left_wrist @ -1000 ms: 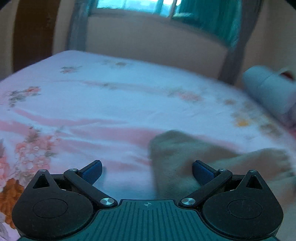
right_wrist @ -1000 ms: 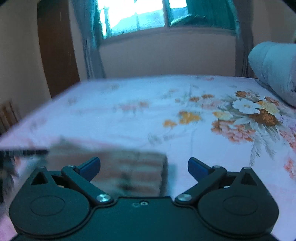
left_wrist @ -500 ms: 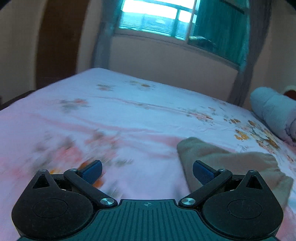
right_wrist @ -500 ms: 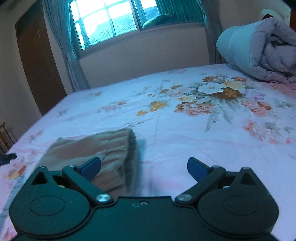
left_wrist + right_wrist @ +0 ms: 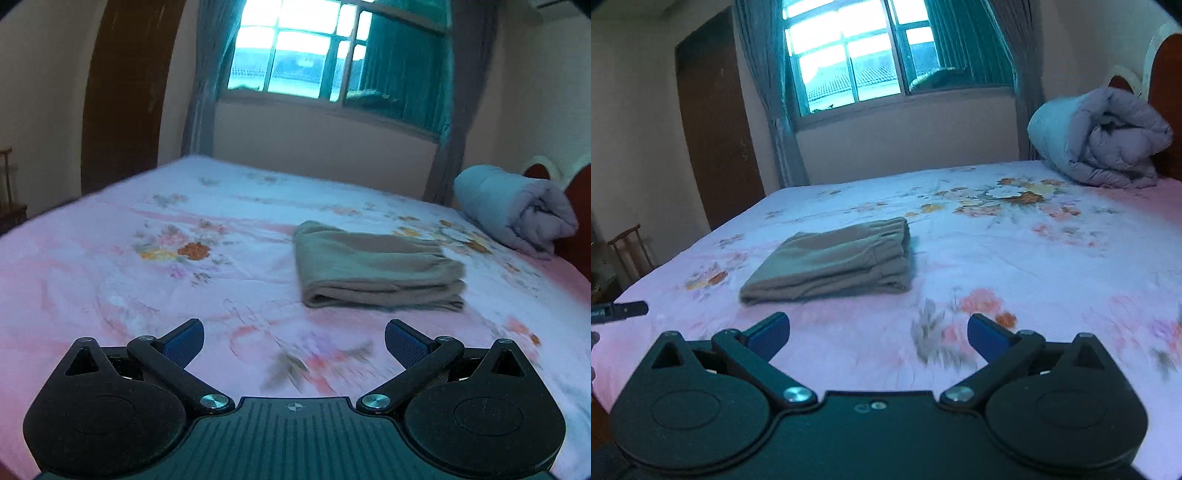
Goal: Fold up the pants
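Folded pants (image 5: 373, 266) on floral bed sheet (image 5: 155, 280) under curtained window (image 5: 295, 55); both claws spread, empty.

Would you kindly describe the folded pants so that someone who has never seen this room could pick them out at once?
Start at the bed, which fills the room under a pink floral sheet. Near its middle, well clear of the rolled grey quilt at the headboard end, lie the pants. They are the only plain tan item there: a flat rectangular stack of layers with a gathered waistband along one edge.

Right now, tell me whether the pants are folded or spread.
Folded: the tan pants lie as a compact stacked rectangle on the bedsheet, layered edges showing.
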The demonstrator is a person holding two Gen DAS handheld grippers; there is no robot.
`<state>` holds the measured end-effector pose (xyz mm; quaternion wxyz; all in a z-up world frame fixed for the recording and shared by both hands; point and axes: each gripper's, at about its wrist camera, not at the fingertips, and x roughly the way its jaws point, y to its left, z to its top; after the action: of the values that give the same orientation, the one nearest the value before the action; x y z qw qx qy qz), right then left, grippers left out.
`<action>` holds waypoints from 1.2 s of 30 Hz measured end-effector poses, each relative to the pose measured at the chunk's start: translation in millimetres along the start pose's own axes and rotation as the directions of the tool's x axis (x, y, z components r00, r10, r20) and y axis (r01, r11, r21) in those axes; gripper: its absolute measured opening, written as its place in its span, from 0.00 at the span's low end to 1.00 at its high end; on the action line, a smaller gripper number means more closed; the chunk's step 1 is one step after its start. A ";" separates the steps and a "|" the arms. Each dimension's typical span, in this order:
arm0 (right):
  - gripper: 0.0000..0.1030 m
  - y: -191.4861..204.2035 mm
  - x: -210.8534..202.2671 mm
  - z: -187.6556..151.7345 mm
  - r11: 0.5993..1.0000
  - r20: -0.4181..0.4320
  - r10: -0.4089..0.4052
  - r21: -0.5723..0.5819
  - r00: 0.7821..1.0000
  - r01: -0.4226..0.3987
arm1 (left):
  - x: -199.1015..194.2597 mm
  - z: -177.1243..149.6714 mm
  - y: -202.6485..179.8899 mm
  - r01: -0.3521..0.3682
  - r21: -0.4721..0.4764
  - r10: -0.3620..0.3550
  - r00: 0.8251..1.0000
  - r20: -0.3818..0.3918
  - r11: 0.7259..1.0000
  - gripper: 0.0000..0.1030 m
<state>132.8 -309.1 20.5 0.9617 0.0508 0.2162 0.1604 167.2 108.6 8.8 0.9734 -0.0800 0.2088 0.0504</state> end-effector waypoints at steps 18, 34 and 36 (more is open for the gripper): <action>0.94 76.3 -88.7 -65.5 0.992 0.111 -0.010 -0.123 0.994 0.024 | -137.6 -73.4 -54.1 0.009 0.064 -0.015 0.996 0.093 0.998 1.00; 0.94 87.6 -76.9 -71.8 0.990 0.088 -0.036 -0.132 0.995 0.048 | -134.7 -81.3 -74.0 0.085 0.120 -0.095 0.992 0.086 0.989 1.00; 0.94 87.4 -76.8 -72.0 0.990 0.088 -0.037 -0.132 0.995 0.048 | -135.2 -81.5 -75.1 0.082 0.121 -0.093 0.992 0.088 0.989 1.00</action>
<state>10.9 -250.0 0.9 0.9746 -0.0117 0.1645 0.1517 21.9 11.7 1.6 0.9863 -0.0294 0.1621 -0.0012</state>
